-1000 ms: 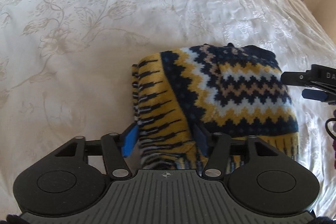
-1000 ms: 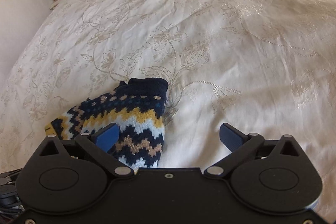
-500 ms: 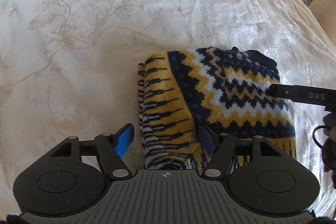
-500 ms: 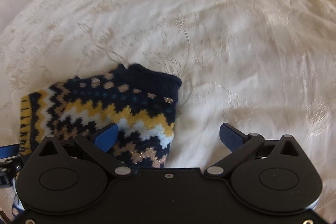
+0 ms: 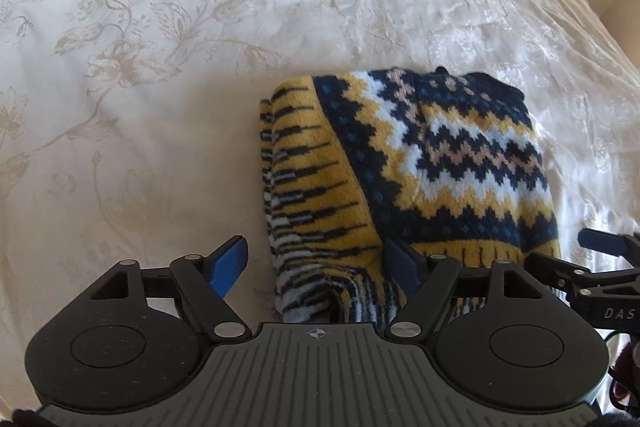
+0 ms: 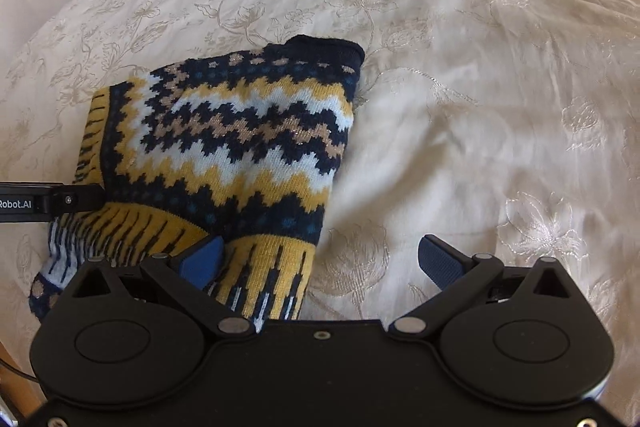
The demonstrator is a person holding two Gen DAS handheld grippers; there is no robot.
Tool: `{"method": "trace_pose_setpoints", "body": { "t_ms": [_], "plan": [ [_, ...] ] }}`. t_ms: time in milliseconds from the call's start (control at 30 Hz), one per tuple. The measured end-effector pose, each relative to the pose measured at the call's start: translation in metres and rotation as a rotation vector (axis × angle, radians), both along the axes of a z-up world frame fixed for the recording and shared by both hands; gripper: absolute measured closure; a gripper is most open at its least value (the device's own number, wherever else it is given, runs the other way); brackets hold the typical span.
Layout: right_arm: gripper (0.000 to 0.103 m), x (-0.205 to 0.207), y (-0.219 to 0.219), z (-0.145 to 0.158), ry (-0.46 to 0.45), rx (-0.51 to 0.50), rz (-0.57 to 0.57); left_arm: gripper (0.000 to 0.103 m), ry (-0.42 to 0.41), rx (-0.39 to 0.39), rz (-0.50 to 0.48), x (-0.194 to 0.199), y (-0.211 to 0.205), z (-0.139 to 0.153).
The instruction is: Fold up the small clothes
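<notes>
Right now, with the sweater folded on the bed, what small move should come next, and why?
Probably lift the left gripper clear. Its jaws are opening, with the near edge of the folded sweater between them but not pinched. The right gripper is open too, one finger over the hem. The sweater lies flat on the bedspread, so the fold looks done.

The left gripper (image 5: 316, 267) is opening its jaws over the folded sweater's (image 5: 420, 163) near left edge, pads off the knit. The sweater is lying on the bedspread (image 5: 160, 67). The right gripper (image 5: 600, 243) is entering at right.
</notes>
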State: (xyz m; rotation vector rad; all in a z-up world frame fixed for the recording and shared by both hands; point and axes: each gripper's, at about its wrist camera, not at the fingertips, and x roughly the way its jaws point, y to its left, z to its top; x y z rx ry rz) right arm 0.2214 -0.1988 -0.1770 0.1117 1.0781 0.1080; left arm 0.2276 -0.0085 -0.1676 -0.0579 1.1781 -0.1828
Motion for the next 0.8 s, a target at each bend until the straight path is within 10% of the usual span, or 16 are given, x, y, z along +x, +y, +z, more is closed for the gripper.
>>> {"method": "trace_pose_setpoints", "body": {
  "t_ms": [467,800],
  "plan": [
    [0.001,-0.043,0.013,0.004,0.042,0.058,0.100,0.020,0.054,-0.003,0.052,-0.039,-0.002,0.007],
    [0.001,-0.048,-0.010,0.047,-0.105,0.078,0.008,0.021,-0.137,0.058,0.069,-0.055,-0.015,0.082]
  ]
}}
